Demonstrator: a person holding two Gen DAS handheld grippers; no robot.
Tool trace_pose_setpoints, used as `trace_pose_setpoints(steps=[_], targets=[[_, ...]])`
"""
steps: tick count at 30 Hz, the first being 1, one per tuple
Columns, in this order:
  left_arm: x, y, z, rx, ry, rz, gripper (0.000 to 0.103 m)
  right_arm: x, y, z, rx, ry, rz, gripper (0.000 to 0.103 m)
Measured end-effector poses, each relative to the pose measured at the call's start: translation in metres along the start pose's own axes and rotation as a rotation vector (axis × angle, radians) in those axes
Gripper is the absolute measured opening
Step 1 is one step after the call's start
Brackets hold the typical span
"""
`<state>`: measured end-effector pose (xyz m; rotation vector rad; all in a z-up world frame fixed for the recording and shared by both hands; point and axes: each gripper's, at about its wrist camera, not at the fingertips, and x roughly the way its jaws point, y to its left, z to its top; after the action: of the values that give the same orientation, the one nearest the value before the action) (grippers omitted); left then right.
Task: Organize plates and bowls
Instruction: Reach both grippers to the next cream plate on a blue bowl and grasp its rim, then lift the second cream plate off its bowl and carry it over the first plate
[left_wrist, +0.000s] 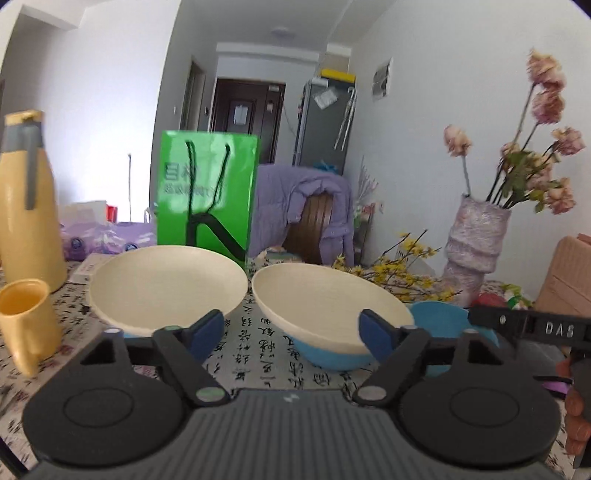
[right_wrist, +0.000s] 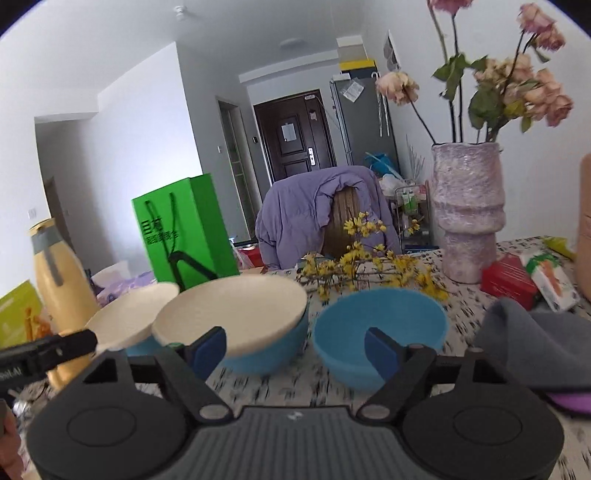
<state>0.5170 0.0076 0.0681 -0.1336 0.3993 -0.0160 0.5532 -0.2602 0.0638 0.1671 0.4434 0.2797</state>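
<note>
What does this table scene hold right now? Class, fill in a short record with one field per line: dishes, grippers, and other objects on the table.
cream plates: two, left plate and right plate, each resting tilted on a blue bowl
empty blue bowl: one, standing apart to the right
left gripper: open, holding nothing
right gripper: open, holding nothing
tablecloth: printed with black calligraphy
other objects: green bag, yellow flask, yellow cup, flower vase, grey cloth
</note>
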Motion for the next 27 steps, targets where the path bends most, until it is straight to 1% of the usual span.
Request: trace_pose_setpoints(steps=[1, 2, 3, 4, 5, 6, 7, 9, 11, 12, 13, 14, 15, 16, 18, 23, 24, 27], targets=[[0.016, 0.001, 0.004, -0.005, 0.021, 0.015, 0.061, 0.017, -0.003, 0.009, 0.0, 0.007, 0.003, 0.074], [0.031, 0.002, 0.007, -0.006, 0.035, 0.024, 0.057, 0.033, -0.006, 0.016, 0.001, 0.017, -0.001, 0.073], [0.046, 0.003, 0.009, -0.008, 0.05, 0.028, 0.051, 0.051, -0.008, 0.022, -0.005, 0.033, -0.002, 0.068], [0.058, 0.003, 0.01, -0.009, 0.066, 0.033, 0.05, 0.068, -0.01, 0.028, -0.01, 0.039, 0.004, 0.061], [0.068, 0.004, 0.011, -0.004, 0.079, 0.037, 0.049, 0.083, -0.011, 0.03, -0.019, 0.044, 0.007, 0.058], [0.077, 0.004, 0.011, 0.0, 0.086, 0.044, 0.047, 0.097, -0.012, 0.032, -0.027, 0.054, 0.006, 0.053], [0.084, 0.004, 0.011, 0.005, 0.092, 0.054, 0.046, 0.111, -0.013, 0.032, -0.035, 0.065, 0.003, 0.049], [0.096, 0.007, 0.009, 0.001, 0.101, 0.078, 0.044, 0.135, -0.014, 0.031, -0.042, 0.085, 0.009, 0.047], [0.104, 0.012, 0.007, -0.012, 0.116, 0.084, 0.039, 0.152, -0.013, 0.027, -0.049, 0.105, 0.024, 0.043], [0.108, 0.014, 0.007, -0.023, 0.123, 0.084, 0.034, 0.159, -0.012, 0.025, -0.053, 0.114, 0.032, 0.04], [0.111, 0.016, 0.006, -0.032, 0.128, 0.083, 0.03, 0.165, -0.009, 0.021, -0.059, 0.127, 0.041, 0.036], [0.113, 0.017, 0.005, -0.037, 0.131, 0.081, 0.028, 0.17, -0.008, 0.02, -0.063, 0.135, 0.05, 0.035], [0.115, 0.018, 0.004, -0.042, 0.13, 0.081, 0.024, 0.175, -0.007, 0.018, -0.066, 0.139, 0.055, 0.032], [0.116, 0.018, 0.003, -0.043, 0.129, 0.086, 0.021, 0.177, -0.005, 0.016, -0.072, 0.144, 0.059, 0.025], [0.117, 0.018, 0.002, -0.041, 0.123, 0.092, 0.019, 0.181, -0.001, 0.013, -0.083, 0.15, 0.063, 0.015], [0.118, 0.017, 0.004, -0.044, 0.128, 0.118, 0.016, 0.181, -0.003, 0.014, -0.058, 0.13, 0.068, 0.012], [0.117, 0.017, 0.004, -0.044, 0.128, 0.12, 0.016, 0.18, -0.003, 0.014, -0.062, 0.126, 0.067, 0.01], [0.113, 0.018, 0.007, -0.054, 0.12, 0.114, 0.014, 0.171, -0.001, 0.015, -0.073, 0.114, 0.059, 0.01]])
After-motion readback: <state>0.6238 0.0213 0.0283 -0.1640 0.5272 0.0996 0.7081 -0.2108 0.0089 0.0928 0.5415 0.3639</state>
